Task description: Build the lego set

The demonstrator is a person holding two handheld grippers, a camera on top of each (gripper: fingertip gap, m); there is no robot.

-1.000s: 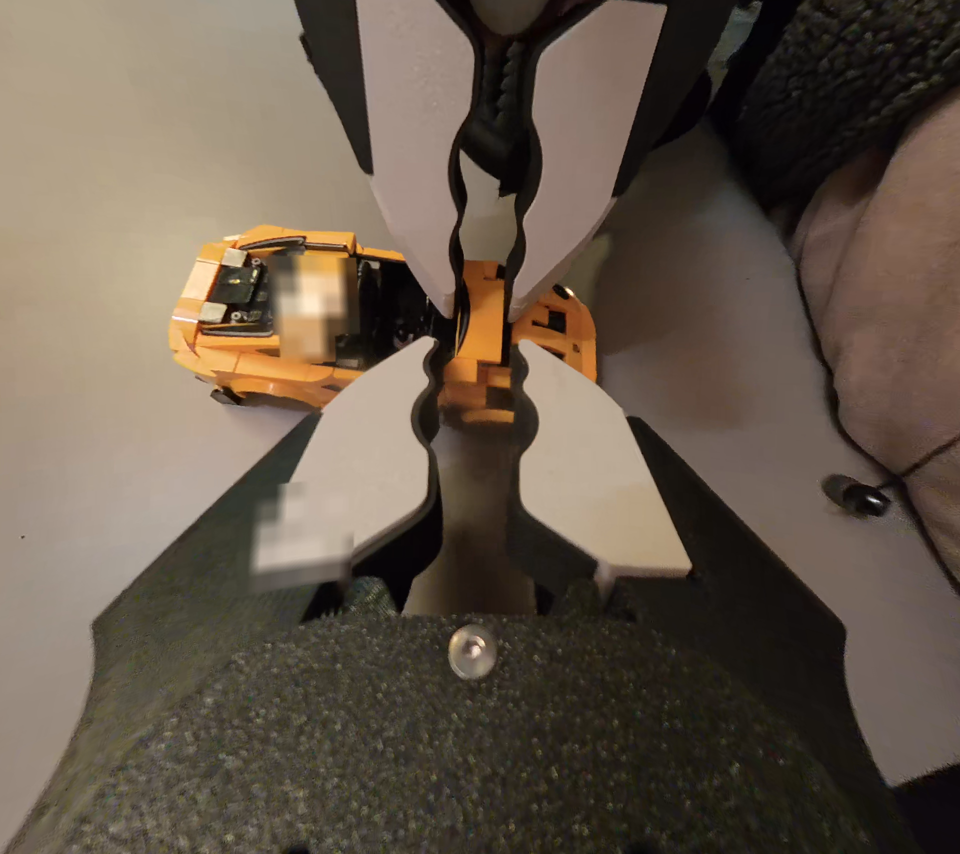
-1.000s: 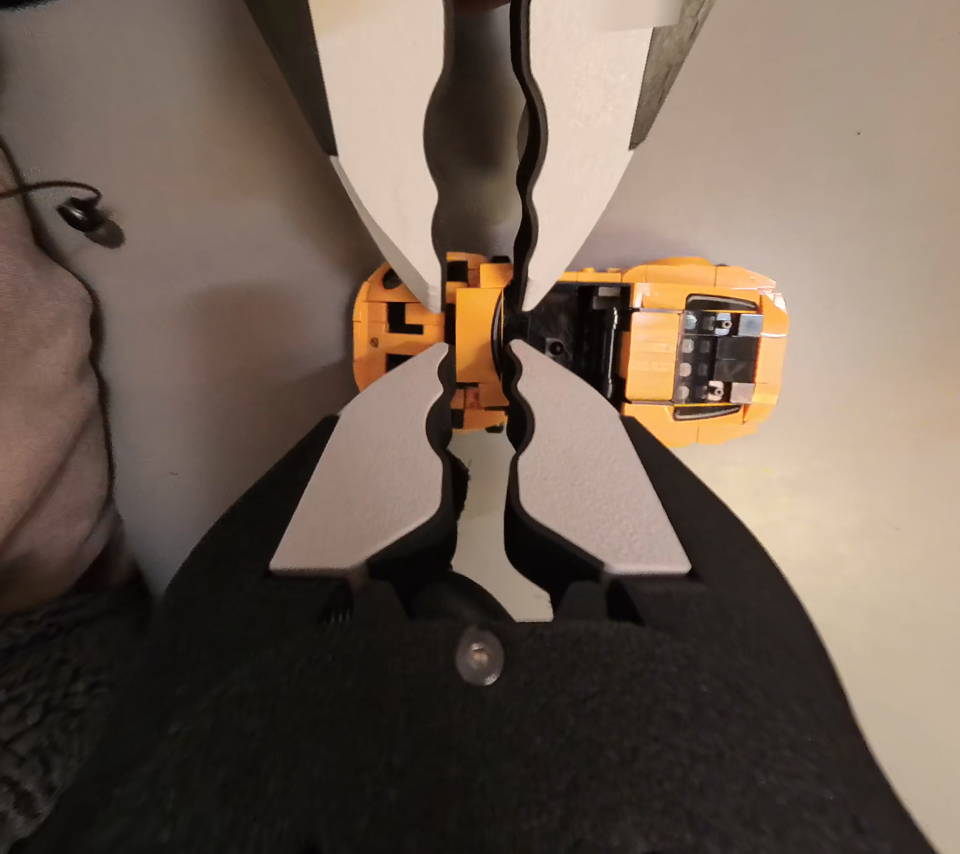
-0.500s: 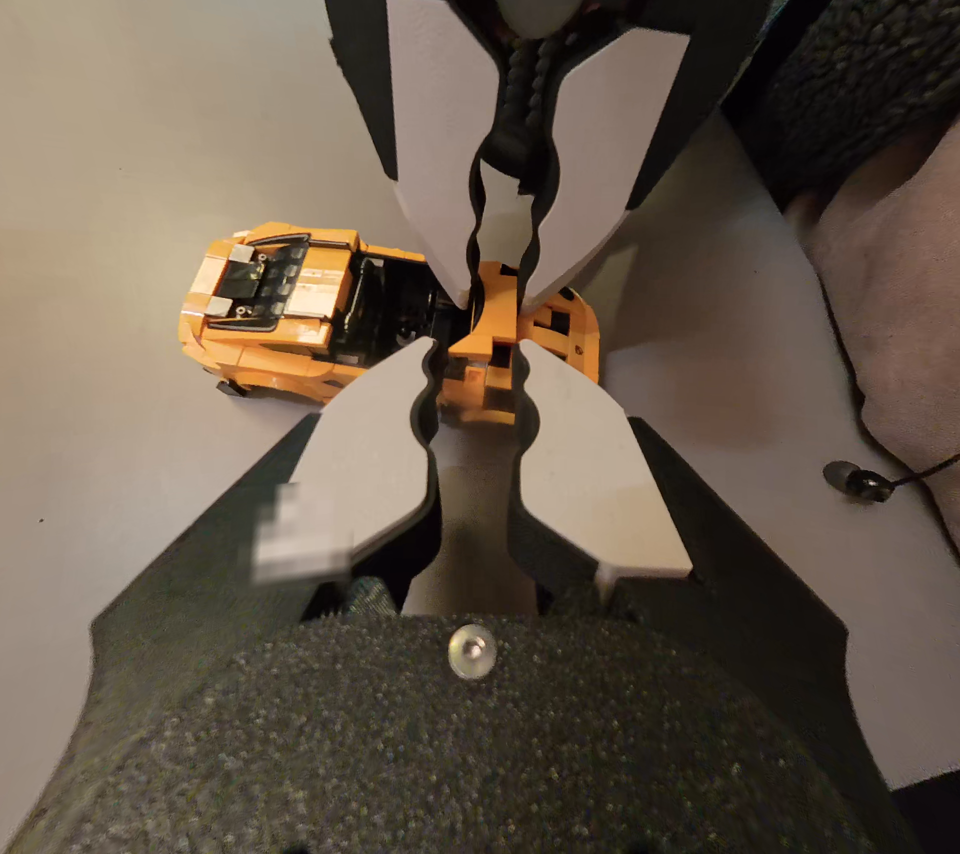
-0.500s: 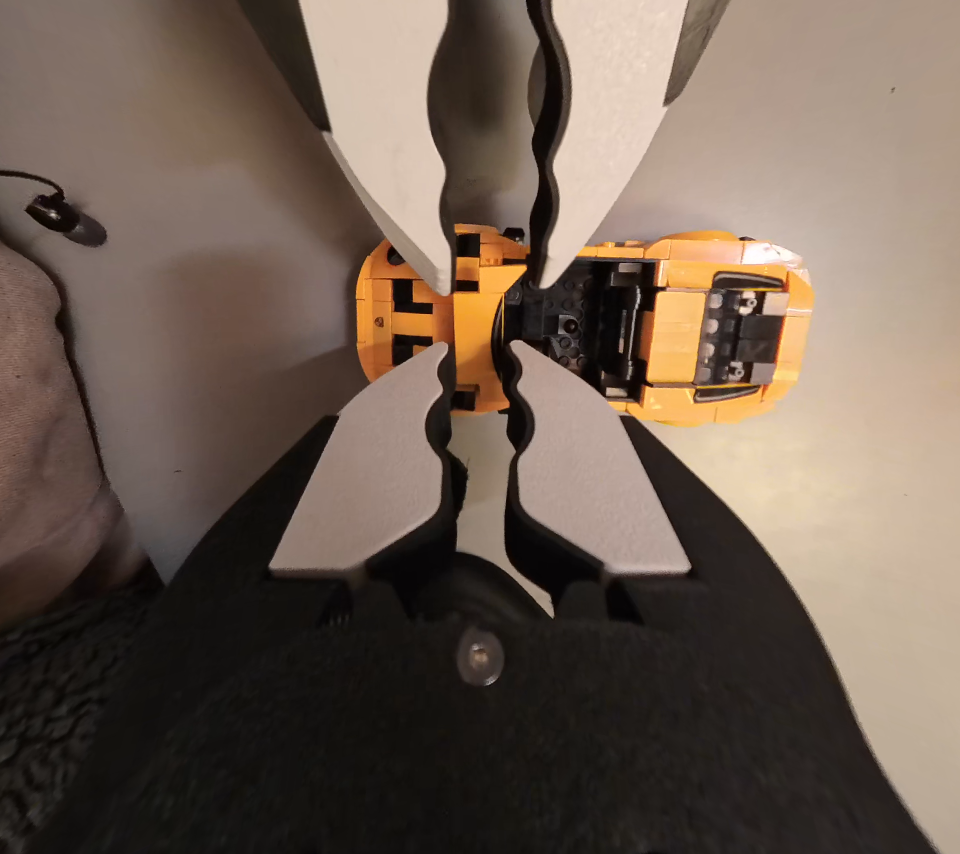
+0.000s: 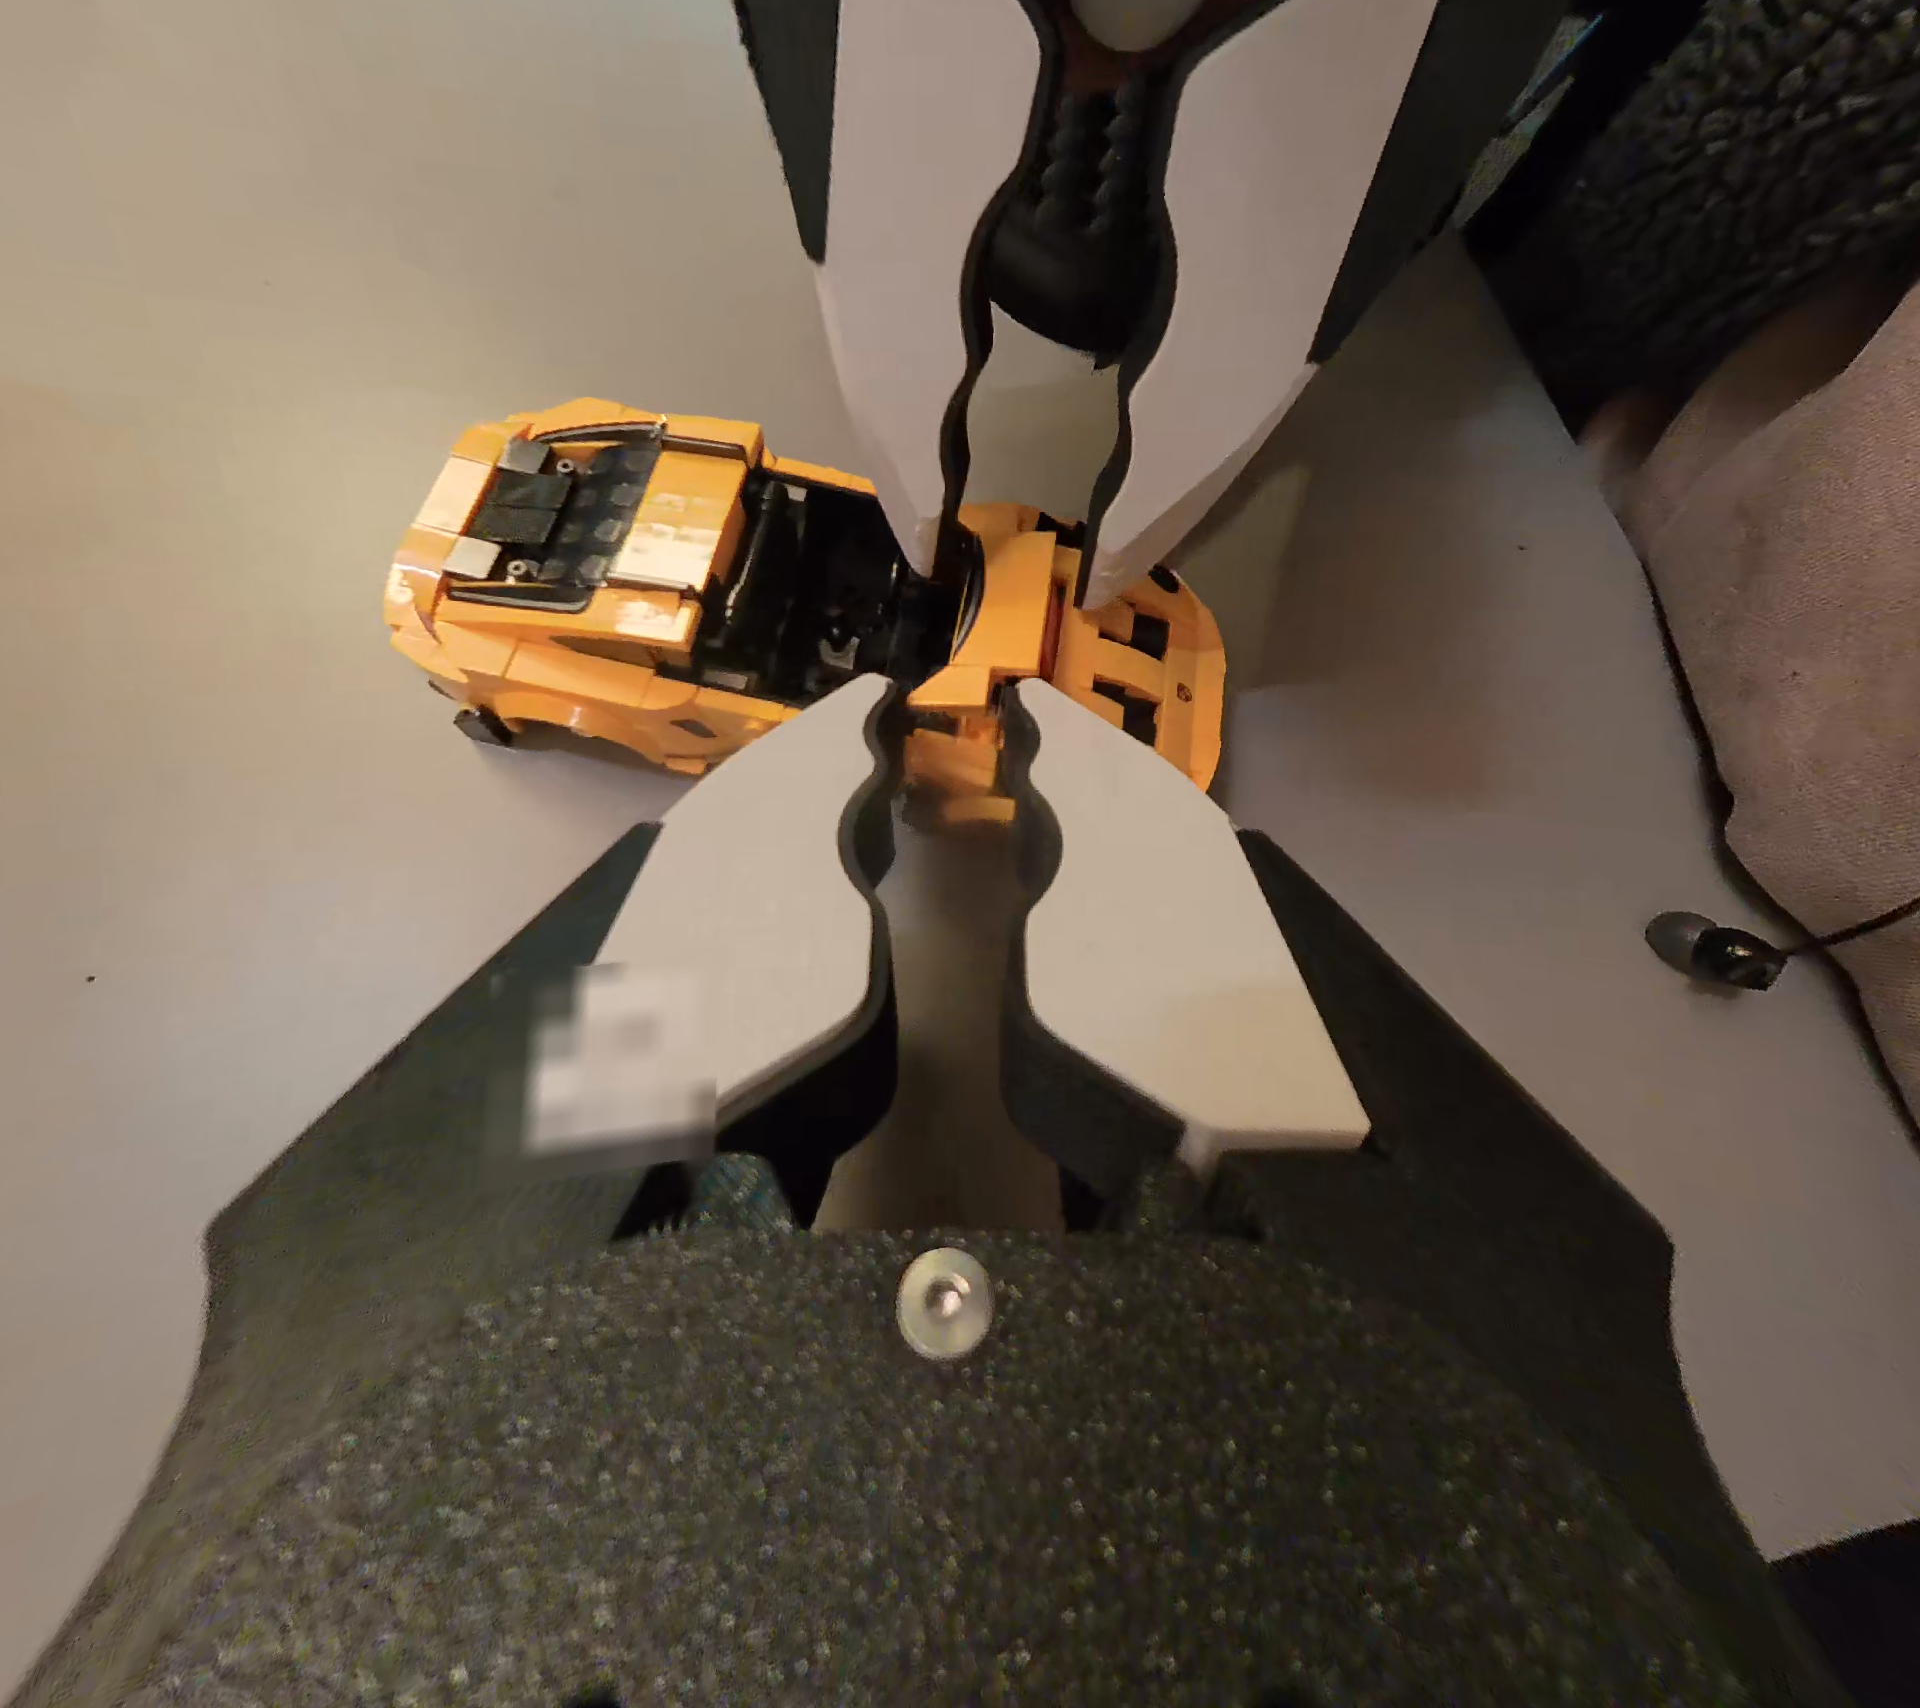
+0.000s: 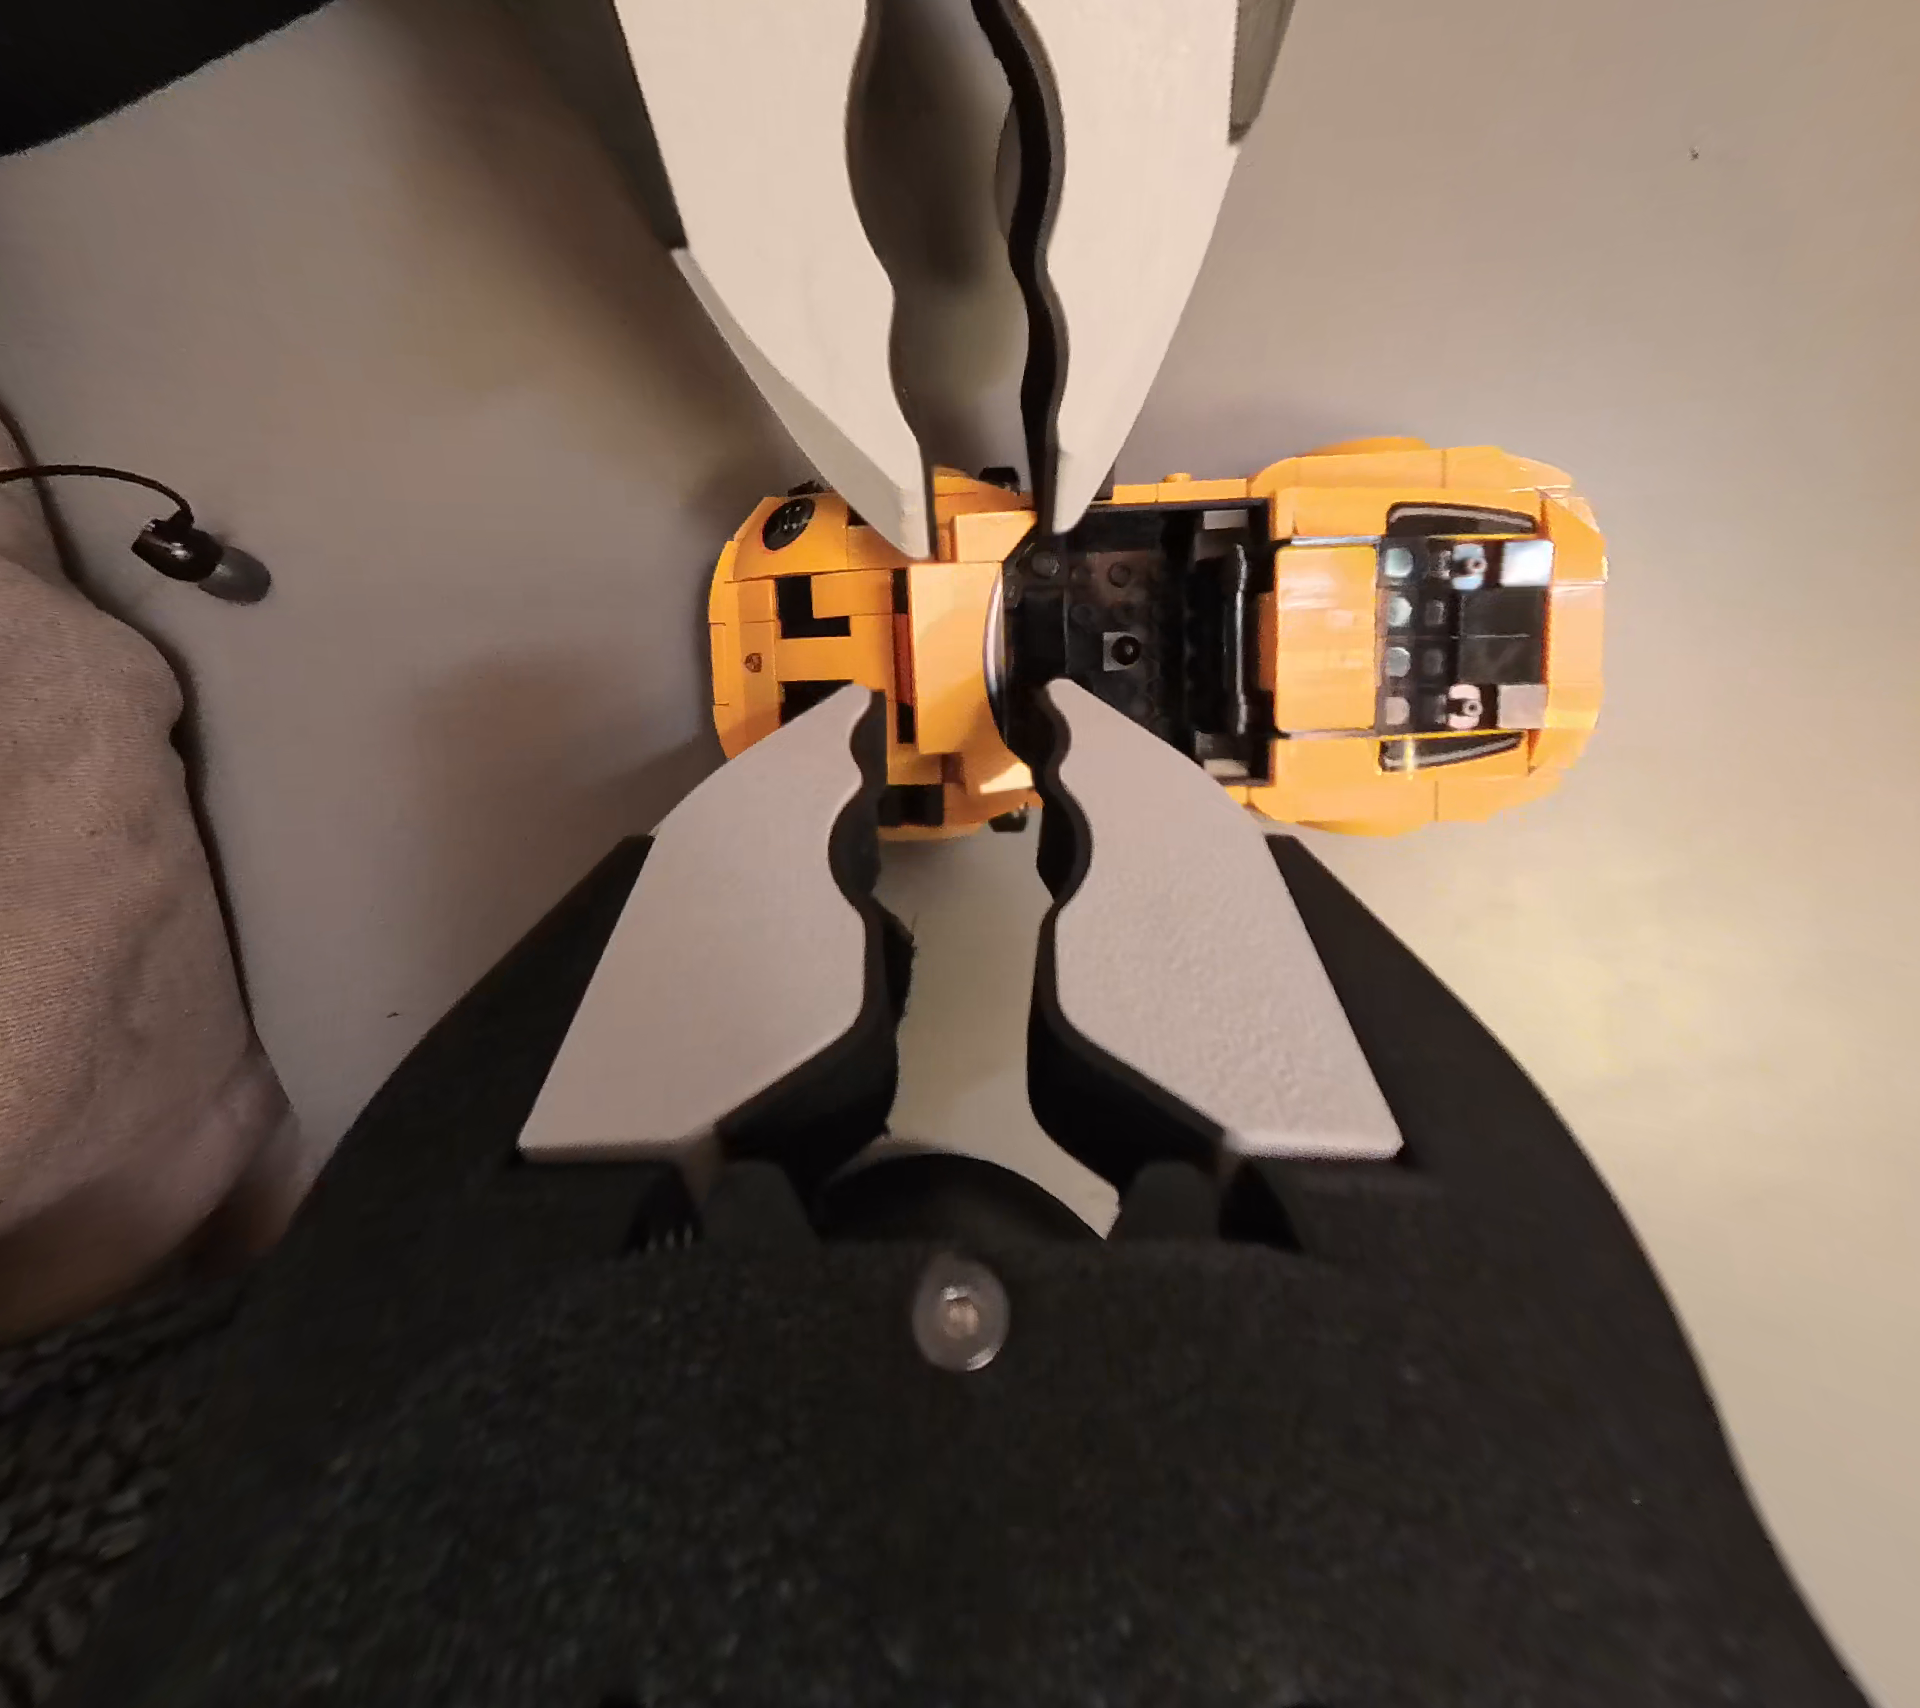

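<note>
Two grippers meet tip to tip over one orange toy car (image 5: 665,609) on a pale grey table (image 5: 260,152). Left gripper (image 5: 948,690): fingers slightly parted, straddling the orange block behind the car's black cockpit; whether they pinch it, cannot tell. Right gripper (image 6: 958,702): same spot from the opposite side, fingers likewise parted around the block, grip unclear. One black earbud (image 5: 1709,952) on a cord lies near the table edge.
</note>
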